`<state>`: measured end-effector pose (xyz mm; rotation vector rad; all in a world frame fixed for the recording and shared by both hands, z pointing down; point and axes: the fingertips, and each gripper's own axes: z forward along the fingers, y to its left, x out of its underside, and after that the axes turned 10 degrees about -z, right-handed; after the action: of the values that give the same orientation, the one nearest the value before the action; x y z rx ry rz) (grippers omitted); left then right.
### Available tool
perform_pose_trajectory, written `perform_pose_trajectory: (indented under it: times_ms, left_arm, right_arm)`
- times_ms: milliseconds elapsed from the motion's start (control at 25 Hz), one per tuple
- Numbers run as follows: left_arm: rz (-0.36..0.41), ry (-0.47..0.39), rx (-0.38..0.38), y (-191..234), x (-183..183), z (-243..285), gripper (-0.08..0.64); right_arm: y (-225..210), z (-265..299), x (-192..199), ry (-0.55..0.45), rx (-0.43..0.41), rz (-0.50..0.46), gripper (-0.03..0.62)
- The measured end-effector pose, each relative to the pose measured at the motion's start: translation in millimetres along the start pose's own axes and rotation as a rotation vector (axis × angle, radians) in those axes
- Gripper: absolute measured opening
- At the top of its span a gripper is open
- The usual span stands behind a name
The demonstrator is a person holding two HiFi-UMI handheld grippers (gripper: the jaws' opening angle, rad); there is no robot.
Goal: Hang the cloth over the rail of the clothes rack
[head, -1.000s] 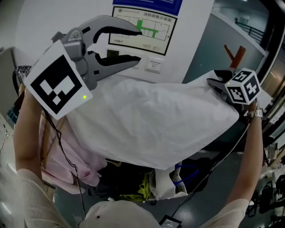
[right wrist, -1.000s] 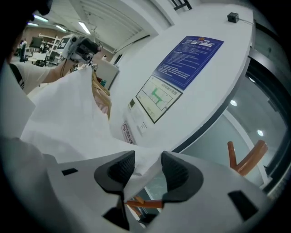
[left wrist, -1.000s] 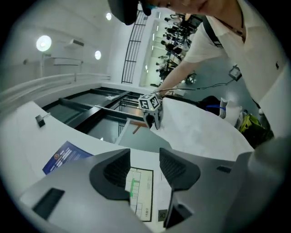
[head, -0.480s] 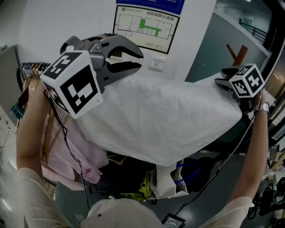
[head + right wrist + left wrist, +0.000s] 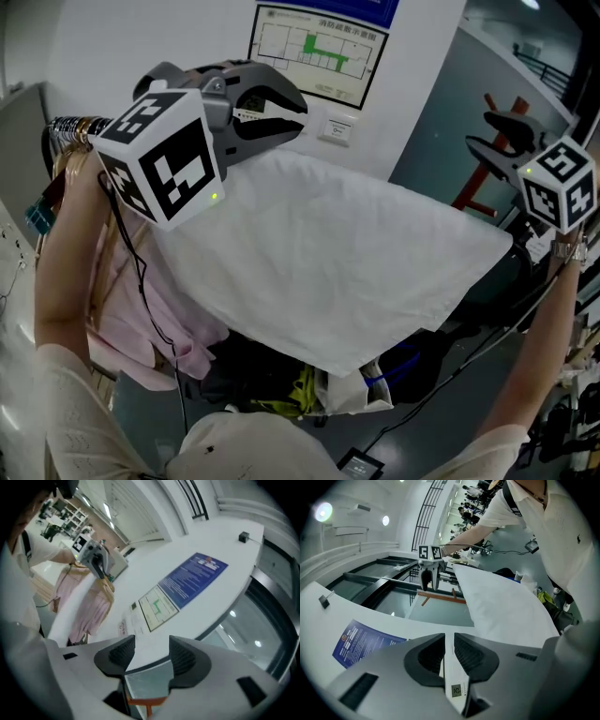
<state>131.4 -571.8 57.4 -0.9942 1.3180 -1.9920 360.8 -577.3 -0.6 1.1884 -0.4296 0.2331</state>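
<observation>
A white cloth (image 5: 347, 253) lies spread over the rack's rail (image 5: 70, 127), sloping down toward me. My left gripper (image 5: 302, 114) is at the cloth's far left edge. Its jaws have just been closing, and in the left gripper view they (image 5: 449, 641) pinch a white strip of the cloth (image 5: 506, 606) that bears a small tag. My right gripper (image 5: 480, 131) hangs up and to the right, clear of the cloth's right corner. Its jaws have just been opening and stand wide (image 5: 152, 648) with nothing between them.
A pink garment (image 5: 131, 300) hangs on the rail at the left, under the cloth. Behind is a white wall with a floor-plan poster (image 5: 319, 52) and a switch (image 5: 337, 131). A red-brown stand (image 5: 483, 159) rises at the right. Dark bags and cables (image 5: 309, 384) lie below.
The left gripper came down onto the cloth's far left edge and its jaws closed there. The right gripper let go of the right corner and rose away to the right.
</observation>
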Motion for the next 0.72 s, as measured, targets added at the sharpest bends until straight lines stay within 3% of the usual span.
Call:
perform_pose_trajectory:
  times_ms: [160, 320, 520, 720]
  left_arm:
    - [-0.021, 0.021, 0.005, 1.1, 2.3, 3.7, 0.071]
    - [-0.043, 0.058, 0.01, 3.3, 6.5, 6.3, 0.071]
    - [-0.059, 0.096, -0.007, 6.6, 10.2, 8.4, 0.071]
    - [-0.07, 0.141, -0.049, 13.0, 15.3, 14.5, 0.071]
  right_arm:
    - [40.5, -31.3, -83.9, -0.183, -0.075, -0.058, 0.238]
    - [89.8, -53.8, -120.5, -0.25, -0.128, -0.136, 0.236]
    - [138.4, -60.9, -122.8, -0.209, -0.187, -0.185, 0.233]
    - [156.7, -47.3, -93.9, -0.104, -0.149, -0.207, 0.204]
